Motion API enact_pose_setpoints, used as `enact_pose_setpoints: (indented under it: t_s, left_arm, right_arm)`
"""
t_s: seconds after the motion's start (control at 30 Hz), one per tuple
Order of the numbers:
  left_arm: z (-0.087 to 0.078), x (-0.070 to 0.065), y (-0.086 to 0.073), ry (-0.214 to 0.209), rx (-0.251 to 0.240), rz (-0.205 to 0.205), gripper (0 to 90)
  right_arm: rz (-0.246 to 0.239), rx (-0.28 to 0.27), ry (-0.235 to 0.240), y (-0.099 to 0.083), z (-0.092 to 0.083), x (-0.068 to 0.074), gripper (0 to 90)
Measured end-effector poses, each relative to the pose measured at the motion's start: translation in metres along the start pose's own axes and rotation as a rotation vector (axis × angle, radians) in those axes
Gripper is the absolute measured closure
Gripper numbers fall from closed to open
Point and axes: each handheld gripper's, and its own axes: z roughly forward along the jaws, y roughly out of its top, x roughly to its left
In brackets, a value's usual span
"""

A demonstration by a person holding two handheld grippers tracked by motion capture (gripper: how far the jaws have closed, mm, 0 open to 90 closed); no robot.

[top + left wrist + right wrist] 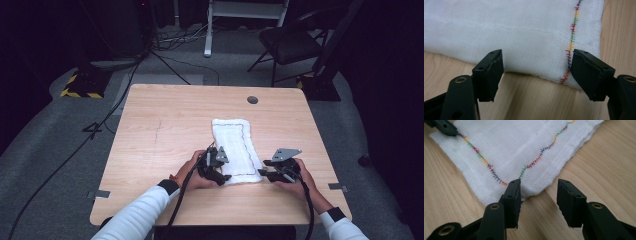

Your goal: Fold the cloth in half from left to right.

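Note:
A white folded cloth (234,147) with multicoloured stitching along its border lies lengthwise on the wooden table (160,135). My left gripper (220,174) is at the cloth's near left corner. In the left gripper view its jaws stand open (537,72) astride the cloth's edge (524,37), and the pads are not pressing on it. My right gripper (265,174) is at the near right corner. Its jaws are open (540,200), one of them just over the cloth's corner (524,157), the other over bare wood. A jaw of the left gripper (444,127) shows at the far corner.
A round grommet (252,99) sits near the table's far edge. Beyond the table stand a dark folding chair (290,42), a white frame leg (208,30) and a yellow-and-black striped base (82,85), with cables across the floor.

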Motion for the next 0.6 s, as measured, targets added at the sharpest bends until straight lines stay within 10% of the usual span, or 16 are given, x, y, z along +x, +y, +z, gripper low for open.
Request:
enact_pose_setpoints:
  t_s: [0.6]
  left_arm:
    - [-0.022, -0.008, -0.028, -0.053, -0.012, -0.017, 40.5]
  right_arm:
    - [-0.041, -0.003, 0.095, 0.004, 0.002, 0.030, 58.5]
